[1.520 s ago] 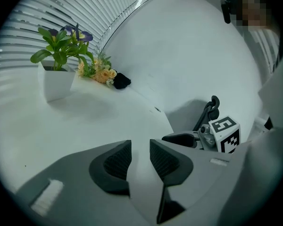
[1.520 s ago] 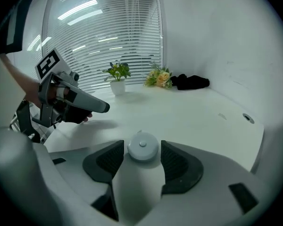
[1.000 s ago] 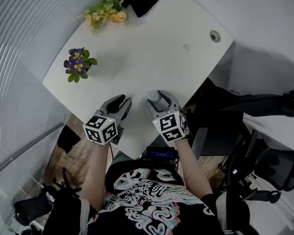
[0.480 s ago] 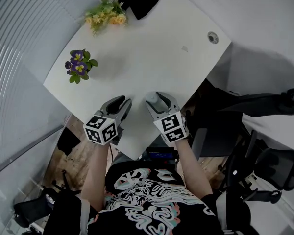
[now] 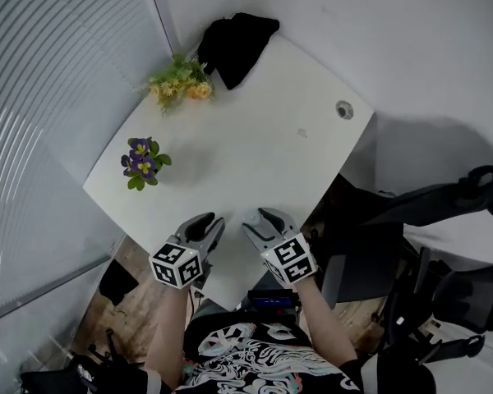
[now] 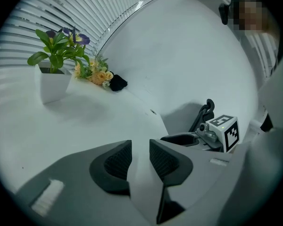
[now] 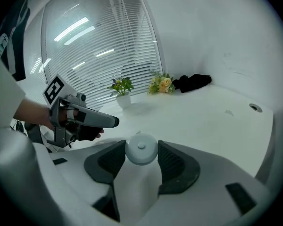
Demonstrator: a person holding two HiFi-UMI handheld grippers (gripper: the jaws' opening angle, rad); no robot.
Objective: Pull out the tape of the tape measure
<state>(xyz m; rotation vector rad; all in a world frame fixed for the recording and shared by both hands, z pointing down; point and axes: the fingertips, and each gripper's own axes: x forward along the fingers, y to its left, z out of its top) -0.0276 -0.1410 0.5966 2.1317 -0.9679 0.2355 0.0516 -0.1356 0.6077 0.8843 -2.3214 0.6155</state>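
Note:
A small round white tape measure (image 7: 141,150) sits between the pads of my right gripper (image 7: 141,147), which is shut on it; no tape shows pulled out. In the head view that gripper (image 5: 258,218) is over the near edge of the white table (image 5: 255,138), with the tape measure (image 5: 253,217) at its tips. My left gripper (image 5: 205,223) is beside it to the left, a short gap apart. Its jaws (image 6: 140,152) stand open with nothing between them. From the right gripper view the left gripper (image 7: 85,118) is at the left, a hand around its handle.
A potted purple flower (image 5: 142,161) stands at the table's left edge. A yellow flower bunch (image 5: 179,80) and a black cloth (image 5: 234,43) lie at the far corner. A cable grommet (image 5: 343,109) is near the right edge. Office chairs (image 5: 452,203) stand to the right.
The head view has tilted, so the table and both grippers sit lower in the picture and the black cloth shows in full. Both grippers stay by the near edge, side by side.

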